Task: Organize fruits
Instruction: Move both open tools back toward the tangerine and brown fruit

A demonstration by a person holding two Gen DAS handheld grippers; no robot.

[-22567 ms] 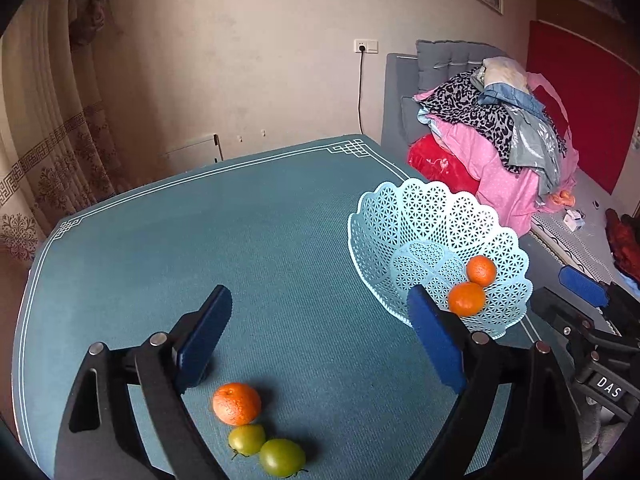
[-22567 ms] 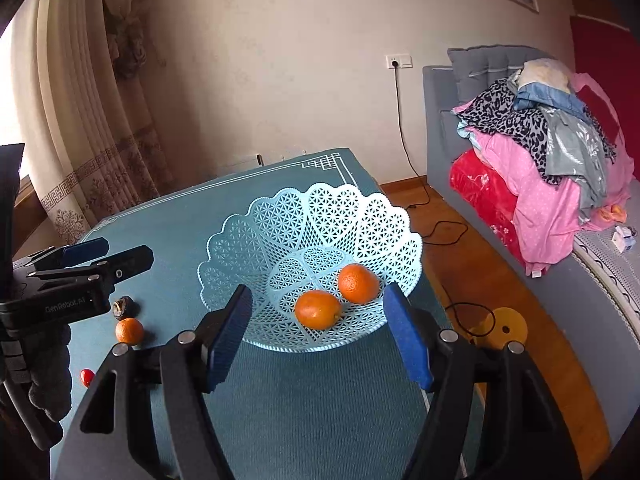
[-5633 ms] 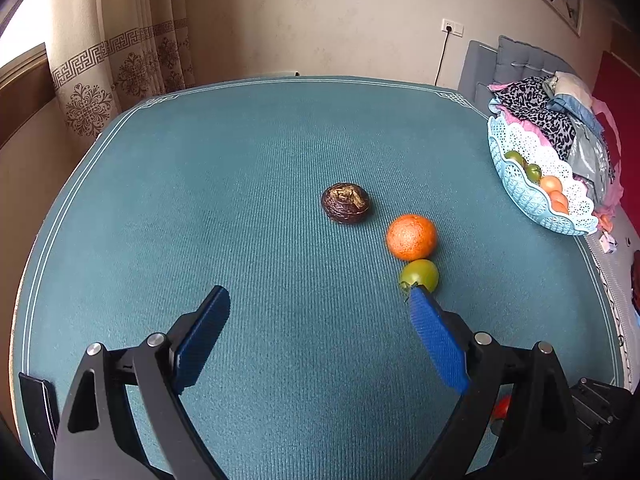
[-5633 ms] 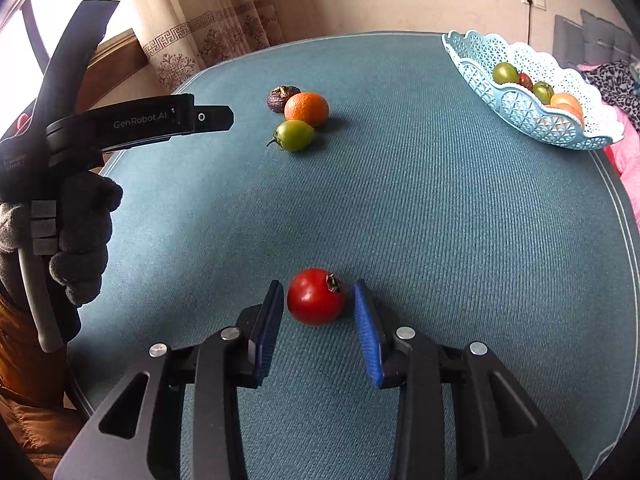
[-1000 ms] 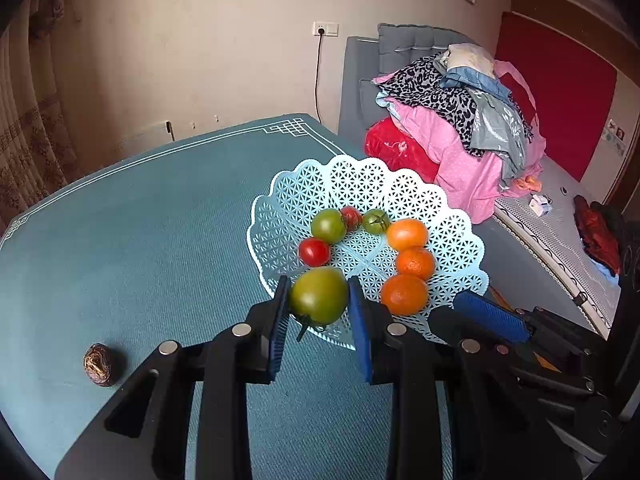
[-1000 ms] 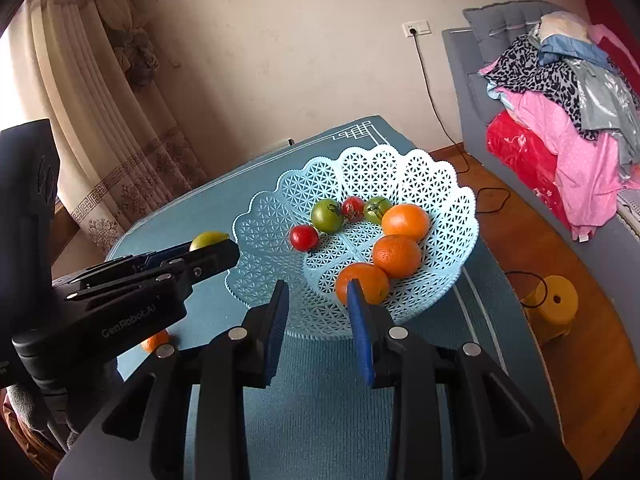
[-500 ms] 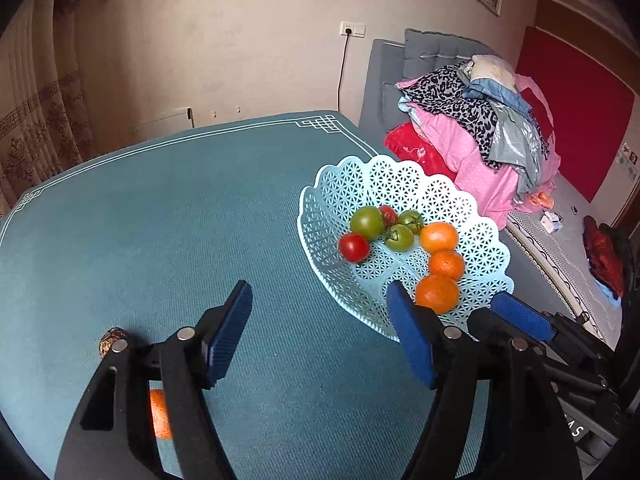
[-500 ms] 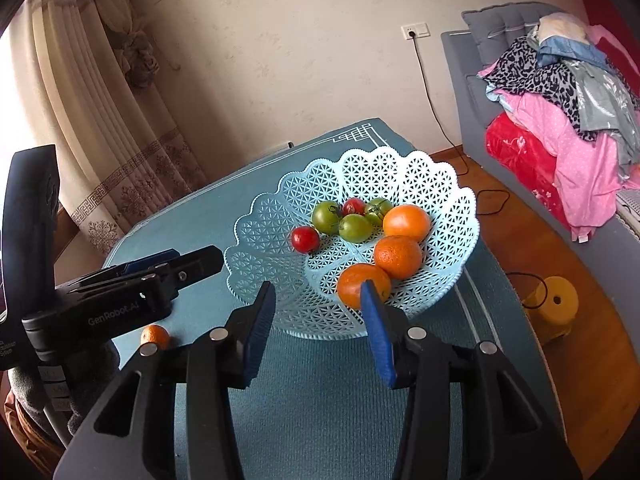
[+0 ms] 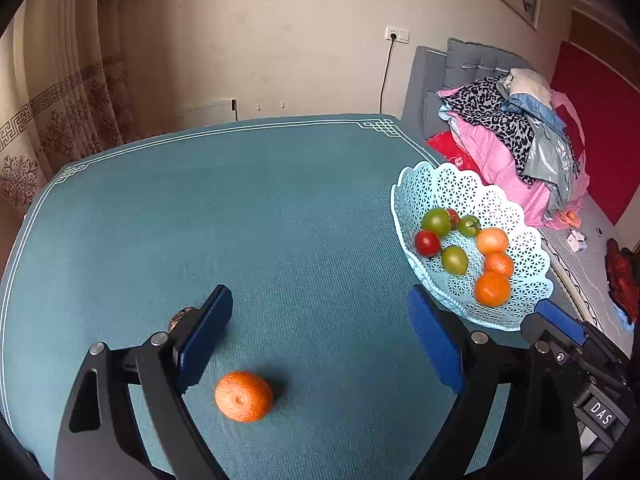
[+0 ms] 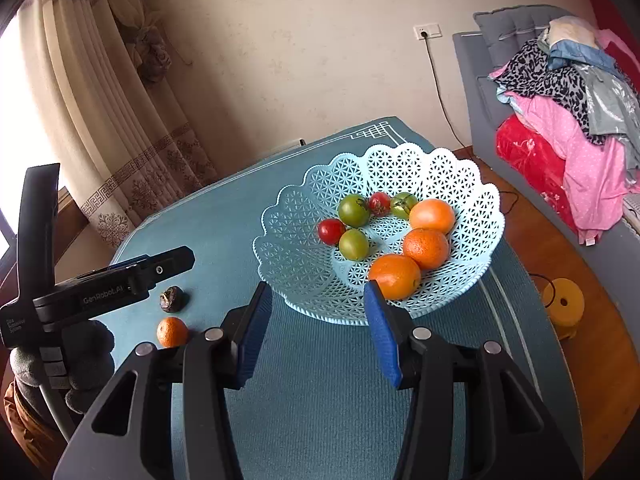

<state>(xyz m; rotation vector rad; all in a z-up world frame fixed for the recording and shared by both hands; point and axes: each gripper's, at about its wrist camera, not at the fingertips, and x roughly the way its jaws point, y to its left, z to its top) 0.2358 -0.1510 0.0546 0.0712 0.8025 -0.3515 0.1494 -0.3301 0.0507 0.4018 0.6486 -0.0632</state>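
Fruits in basket [image 10: 460,292]; L gripper [image 9: 316,340] opening, empty; R gripper [image 10: 316,330] part-open, empty.

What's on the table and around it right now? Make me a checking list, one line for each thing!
Surface: teal tablecloth with a white border, lying flat.
Job's things: pale blue lattice basket holds three oranges, three green tomatoes and two red tomatoes. One orange and a dark wrinkled fruit lie on the cloth outside it.
Clutter: nothing seen on the table besides the fruit.
Grippers: left gripper jaws opening, nothing between them, above the loose orange. Right gripper jaws apart, empty, in front of the basket.
Cables: black cord hangs from a wall socket.
Surroundings: clothes pile on a grey sofa, curtains, a yellow object on the wood floor.
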